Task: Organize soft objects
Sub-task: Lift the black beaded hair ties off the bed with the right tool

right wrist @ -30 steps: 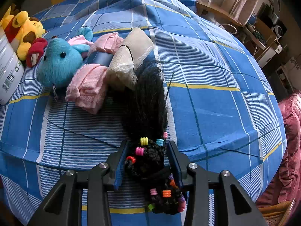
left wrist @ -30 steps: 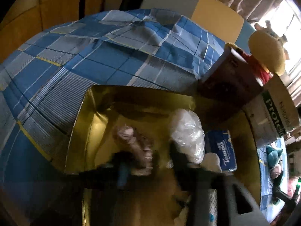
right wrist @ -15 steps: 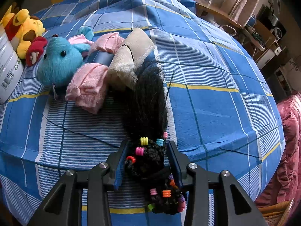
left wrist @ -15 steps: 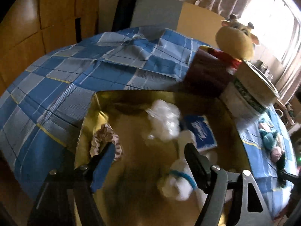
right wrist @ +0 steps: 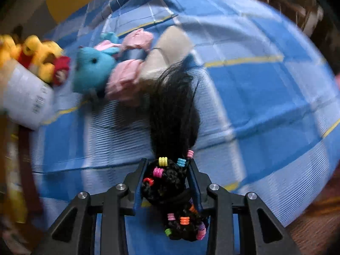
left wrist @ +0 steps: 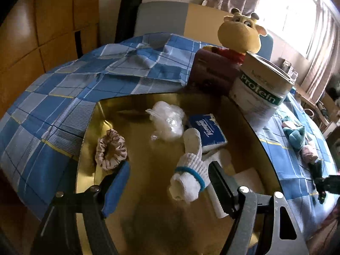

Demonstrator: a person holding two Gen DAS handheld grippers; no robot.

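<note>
My left gripper (left wrist: 169, 180) is open and empty above a gold box (left wrist: 91, 123). In the box lie a beige scrunchie (left wrist: 111, 149), a clear plastic bag (left wrist: 167, 122), a white glove with a blue cuff (left wrist: 190, 170) and a Tempo tissue pack (left wrist: 209, 131). My right gripper (right wrist: 167, 180) is shut on a black hair piece with coloured beads (right wrist: 170, 170); its long hair trails forward over the blue checked bed cover (right wrist: 255, 95). Beyond it lie a blue plush (right wrist: 92, 70), pink cloths (right wrist: 125, 80) and a beige cloth (right wrist: 167, 57).
A Protein tub (left wrist: 259, 91), a dark red box (left wrist: 212, 74) and a yellow giraffe plush (left wrist: 240, 34) stand behind the gold box. The tub (right wrist: 23, 97) and a yellow plush (right wrist: 40, 57) are at the left in the right wrist view. The bed edge runs along the lower right.
My left gripper let go of the scrunchie in the gold box, opened and pulled back upward. My right gripper, still holding the hair piece, has begun lifting and swinging; its view is blurred.
</note>
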